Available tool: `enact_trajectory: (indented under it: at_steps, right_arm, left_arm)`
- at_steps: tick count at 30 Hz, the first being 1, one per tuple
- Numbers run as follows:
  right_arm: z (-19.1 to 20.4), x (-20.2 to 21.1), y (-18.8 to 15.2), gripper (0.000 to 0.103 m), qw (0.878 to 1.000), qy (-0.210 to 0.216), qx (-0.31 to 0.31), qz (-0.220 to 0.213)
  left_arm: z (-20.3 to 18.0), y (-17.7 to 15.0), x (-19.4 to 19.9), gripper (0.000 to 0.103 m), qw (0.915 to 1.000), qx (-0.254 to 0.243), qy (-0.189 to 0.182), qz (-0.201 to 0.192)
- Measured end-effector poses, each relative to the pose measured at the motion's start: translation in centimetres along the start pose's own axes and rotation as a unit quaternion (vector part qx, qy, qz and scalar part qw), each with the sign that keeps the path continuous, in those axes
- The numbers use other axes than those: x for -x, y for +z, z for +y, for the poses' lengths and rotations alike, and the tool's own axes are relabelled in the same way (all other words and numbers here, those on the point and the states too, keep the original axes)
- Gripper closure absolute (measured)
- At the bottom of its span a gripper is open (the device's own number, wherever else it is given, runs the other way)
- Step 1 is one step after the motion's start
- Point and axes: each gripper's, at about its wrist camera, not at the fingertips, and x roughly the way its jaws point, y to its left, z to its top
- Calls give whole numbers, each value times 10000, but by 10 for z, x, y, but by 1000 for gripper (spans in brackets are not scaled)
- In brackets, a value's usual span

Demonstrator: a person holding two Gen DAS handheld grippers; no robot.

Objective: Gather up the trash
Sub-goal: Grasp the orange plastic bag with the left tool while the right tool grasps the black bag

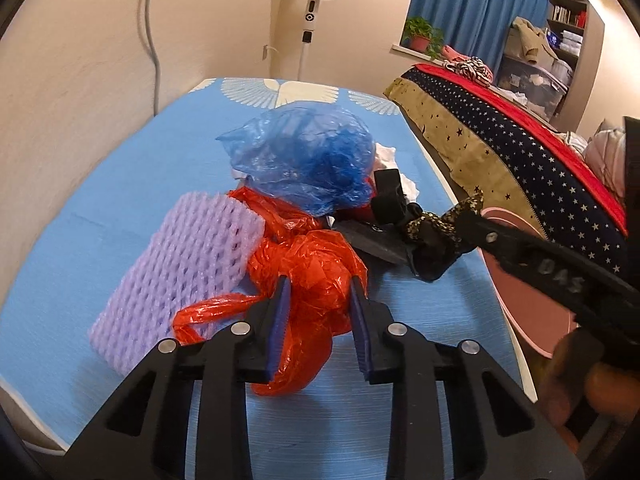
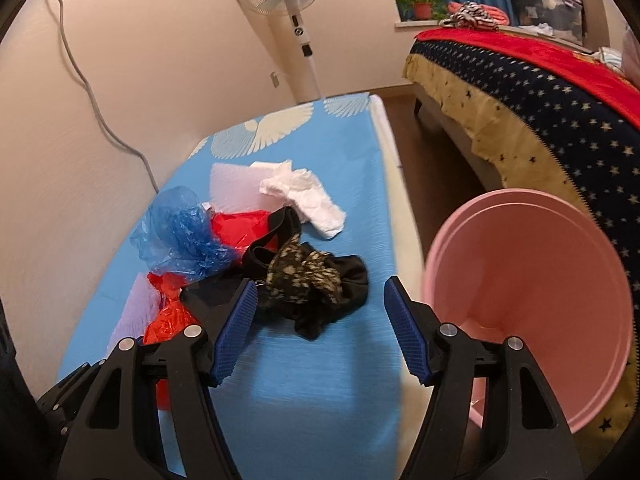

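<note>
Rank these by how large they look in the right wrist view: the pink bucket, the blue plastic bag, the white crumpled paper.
1. Pink bucket, clearly the largest, though it also sits nearest the camera.
2. Blue plastic bag.
3. White crumpled paper. It looks close to the bag in size and lies farther away, so this last order is unsure.

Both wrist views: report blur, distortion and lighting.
Left wrist view: fisheye bends the wall; red bag between the left claw is sharp; right claw smeared. Right wrist view: pink bucket rim soft; warm indoor light, dark corners.
</note>
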Motion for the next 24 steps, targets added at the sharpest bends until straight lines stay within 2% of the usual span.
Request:
enact_trajectory:
  at_steps: [2,4,10,12,24]
  right_arm:
    - [2,-6,0,45,10000,-27,27,54]
    - [0,-7,0,57,9999,-39,0,121]
    - [3,-12,-1,88,9996,79,118,248]
    - [1,-11,-2,94,9995,116,122,264]
    - [4,25,0,97,9995,173,229,-99]
  left_arm:
    - [4,1,1,75,10000,87,-28,-4]
    - [8,4,2,80,9998,168,-64,-5]
    - [5,5,0,83,9999,125,-74,40]
    - [6,6,2,85,9999,141,-82,30]
    - [6,13,29,87,9992,135,-227,-286]
